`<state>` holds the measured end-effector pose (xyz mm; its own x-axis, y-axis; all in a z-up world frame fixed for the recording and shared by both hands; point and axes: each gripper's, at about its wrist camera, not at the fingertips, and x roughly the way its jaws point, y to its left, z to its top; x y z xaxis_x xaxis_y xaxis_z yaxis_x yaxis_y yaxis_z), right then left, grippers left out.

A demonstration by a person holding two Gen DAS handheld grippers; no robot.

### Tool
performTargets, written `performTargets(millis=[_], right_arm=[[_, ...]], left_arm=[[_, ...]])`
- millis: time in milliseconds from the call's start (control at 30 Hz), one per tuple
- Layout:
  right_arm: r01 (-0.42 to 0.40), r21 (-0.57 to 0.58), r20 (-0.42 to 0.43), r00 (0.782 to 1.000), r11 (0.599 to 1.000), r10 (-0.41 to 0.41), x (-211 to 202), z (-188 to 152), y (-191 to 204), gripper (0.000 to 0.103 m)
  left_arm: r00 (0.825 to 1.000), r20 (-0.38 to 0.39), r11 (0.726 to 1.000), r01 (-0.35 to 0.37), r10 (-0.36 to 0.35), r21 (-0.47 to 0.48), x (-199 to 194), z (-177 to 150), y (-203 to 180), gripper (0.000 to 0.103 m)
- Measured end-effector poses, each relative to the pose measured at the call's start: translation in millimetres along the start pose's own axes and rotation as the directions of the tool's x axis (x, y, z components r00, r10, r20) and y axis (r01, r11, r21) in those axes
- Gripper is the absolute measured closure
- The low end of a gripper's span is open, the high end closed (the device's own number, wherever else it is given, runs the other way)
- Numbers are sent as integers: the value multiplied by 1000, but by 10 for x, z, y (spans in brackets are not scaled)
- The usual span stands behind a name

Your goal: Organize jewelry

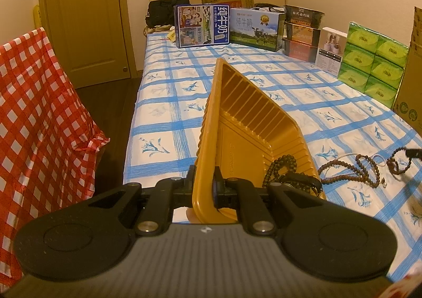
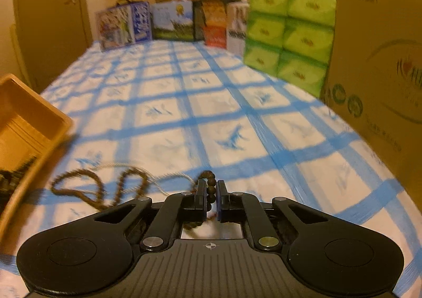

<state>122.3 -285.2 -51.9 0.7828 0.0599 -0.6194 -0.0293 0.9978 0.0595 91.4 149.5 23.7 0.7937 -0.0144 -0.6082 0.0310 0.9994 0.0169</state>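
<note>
Left gripper point(image 1: 203, 187) clamped on the near rim of a yellow plastic tray point(image 1: 237, 113), tilted up on edge over a bed with a blue-checked sheet point(image 1: 163, 102). Inside the tray's low corner, a dark bead string point(image 1: 283, 166) and a black band point(image 1: 303, 183). Just right of the tray, on the sheet, a long brown bead necklace point(image 1: 353, 168). Right gripper point(image 2: 210, 188) closed around a strand of dark round beads point(image 2: 211, 187). At the bed's far end, milk boxes point(image 1: 226, 26) and green tissue packs point(image 1: 374, 57).
</note>
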Motion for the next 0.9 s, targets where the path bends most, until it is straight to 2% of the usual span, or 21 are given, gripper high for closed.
performTargets(millis=[200,333,533,667,767,900], right_arm=[[-98,-38,50,994,994,100,-231,233,306,97],[-192,-77,59,979,978,196,-298,378,618,97],[-354,-106,33,933,929,359,-274,543,1202,97],[-462,-129,1,885,878,466,-233,598,1636,97],[-514,-152,-30,856,844,516,-178,604,1935,97],[-549,-184,-78,835,815,545,-66,550,2243,96]], left_arm=[[1000,1,1000,0,0,2,0,4,-1,94],[1000,0,1000,0,0,2,0,4,-2,94],[1000,1,1000,3,-3,0,-4,28,8,94],[1000,2,1000,3,-3,2,-3,31,8,94],[1000,3,1000,3,-3,2,-5,31,7,94],[1000,4,1000,6,-6,4,9,36,-2,94]])
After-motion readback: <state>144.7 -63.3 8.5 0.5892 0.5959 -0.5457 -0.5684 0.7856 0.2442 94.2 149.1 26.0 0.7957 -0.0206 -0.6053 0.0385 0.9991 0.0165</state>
